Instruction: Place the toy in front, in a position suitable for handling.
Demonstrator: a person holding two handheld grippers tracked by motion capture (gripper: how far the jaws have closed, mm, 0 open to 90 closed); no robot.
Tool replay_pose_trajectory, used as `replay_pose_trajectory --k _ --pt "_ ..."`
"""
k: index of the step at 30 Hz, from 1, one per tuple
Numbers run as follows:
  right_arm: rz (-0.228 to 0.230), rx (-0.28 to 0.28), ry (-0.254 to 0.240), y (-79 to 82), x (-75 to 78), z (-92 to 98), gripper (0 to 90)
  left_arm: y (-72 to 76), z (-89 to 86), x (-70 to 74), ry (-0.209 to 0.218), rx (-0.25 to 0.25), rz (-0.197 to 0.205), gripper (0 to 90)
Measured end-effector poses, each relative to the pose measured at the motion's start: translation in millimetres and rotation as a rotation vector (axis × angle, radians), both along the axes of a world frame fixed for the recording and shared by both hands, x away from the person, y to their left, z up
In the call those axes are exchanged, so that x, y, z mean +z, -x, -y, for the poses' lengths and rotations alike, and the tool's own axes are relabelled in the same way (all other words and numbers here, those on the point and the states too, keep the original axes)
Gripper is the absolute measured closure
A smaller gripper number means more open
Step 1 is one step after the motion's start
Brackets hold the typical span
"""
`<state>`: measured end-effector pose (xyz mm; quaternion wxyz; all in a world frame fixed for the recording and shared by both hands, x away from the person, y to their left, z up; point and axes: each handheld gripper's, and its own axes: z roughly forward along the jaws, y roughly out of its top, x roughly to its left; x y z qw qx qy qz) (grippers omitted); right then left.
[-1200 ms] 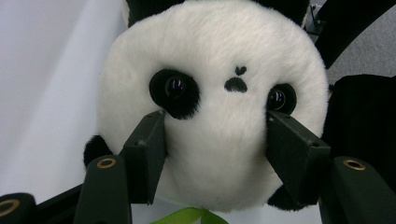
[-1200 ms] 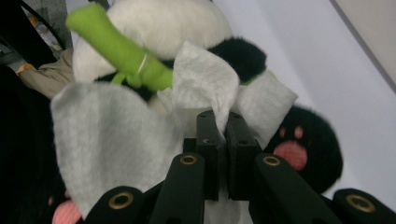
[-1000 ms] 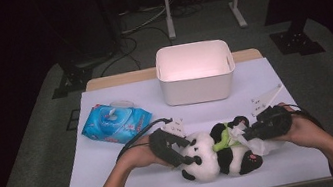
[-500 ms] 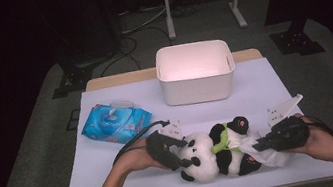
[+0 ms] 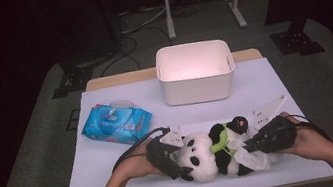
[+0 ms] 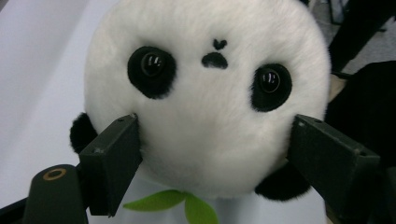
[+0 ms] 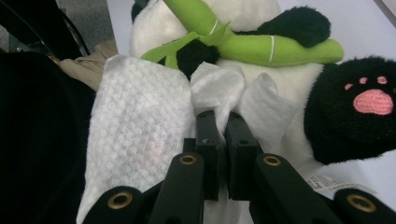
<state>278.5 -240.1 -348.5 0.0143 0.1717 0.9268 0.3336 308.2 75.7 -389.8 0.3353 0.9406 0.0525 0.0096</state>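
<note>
White-covered bench (image 5: 118, 182): left gripper (image 5: 167, 156) fingers just opening around black-and-white plush panda (image 5: 202, 156) head; right gripper (image 5: 251, 147) fingers clamped on white wet wipe (image 7: 140, 140), wiping body unfinished.

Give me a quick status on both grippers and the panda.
Left gripper jaws just opening, either side of the panda's head. Right gripper shut on white wipe, against the panda's belly. Nothing in the way.

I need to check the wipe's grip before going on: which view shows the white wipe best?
The right gripper view: the wipe is close, its weave clear, pinched in the right claw against the panda. The high view shows it small and crumpled beside the panda's body. The left gripper view looks at the panda's face.
</note>
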Motion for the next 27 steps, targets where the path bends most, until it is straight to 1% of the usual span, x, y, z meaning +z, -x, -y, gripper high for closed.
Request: replay_pose_trajectory --k 1,2,5,7,9,10,12,14,16,19,21,23,25,27 --pt "-0.011 -0.008 -0.005 -2.0 -0.6 0.8 85.0 0.1 2.1 -1.2 -0.001 -0.003 0.009 18.1" --pt "-0.014 -0.012 -0.005 -4.4 -1.4 2.3 85.0 -0.1 4.7 -2.2 0.006 0.009 0.011 18.9" --pt "-0.008 -0.021 -0.008 -9.4 -2.7 7.2 85.3 -2.0 8.1 -3.7 0.021 0.032 0.021 21.9" --pt "0.003 -0.029 -0.006 -11.5 -1.2 11.2 85.5 -3.8 10.4 -6.2 0.044 0.061 0.018 22.6" --pt "0.006 -0.047 -0.008 -12.9 1.2 15.8 85.4 -4.7 13.5 -7.0 0.054 0.073 0.010 22.9" --pt "0.004 -0.062 -0.007 -12.9 2.7 18.7 85.4 -4.6 15.8 -6.7 0.051 0.071 0.017 22.9" --pt "0.005 -0.072 -0.007 -12.2 5.4 25.2 85.5 -4.0 21.8 -6.3 0.044 0.072 0.026 22.9" --pt "0.018 -0.083 -0.004 -9.0 9.4 30.5 85.5 -4.5 29.0 -5.6 0.037 0.071 0.031 23.0" --pt "0.028 -0.087 -0.026 -7.1 15.2 33.4 85.5 -5.4 37.0 -5.3 0.036 0.068 0.034 23.0" --pt "0.042 -0.070 -0.028 -5.7 22.2 28.2 85.4 -6.1 47.9 -5.1 0.033 0.063 0.035 22.9" --pt "0.049 -0.042 -0.022 -6.5 23.0 20.4 85.4 -6.9 50.5 -4.8 0.029 0.064 0.029 22.9" --pt "0.044 -0.019 0.009 -6.6 19.7 12.0 85.4 -9.1 48.6 -4.4 0.023 0.066 0.020 23.0" --pt "0.039 -0.011 0.035 -6.1 14.3 8.8 85.4 -10.6 46.2 -5.1 0.034 0.079 0.008 22.9" --pt "0.029 -0.023 0.032 -3.5 10.9 12.8 85.4 -11.4 45.3 -5.5 0.037 0.076 0.004 22.9"
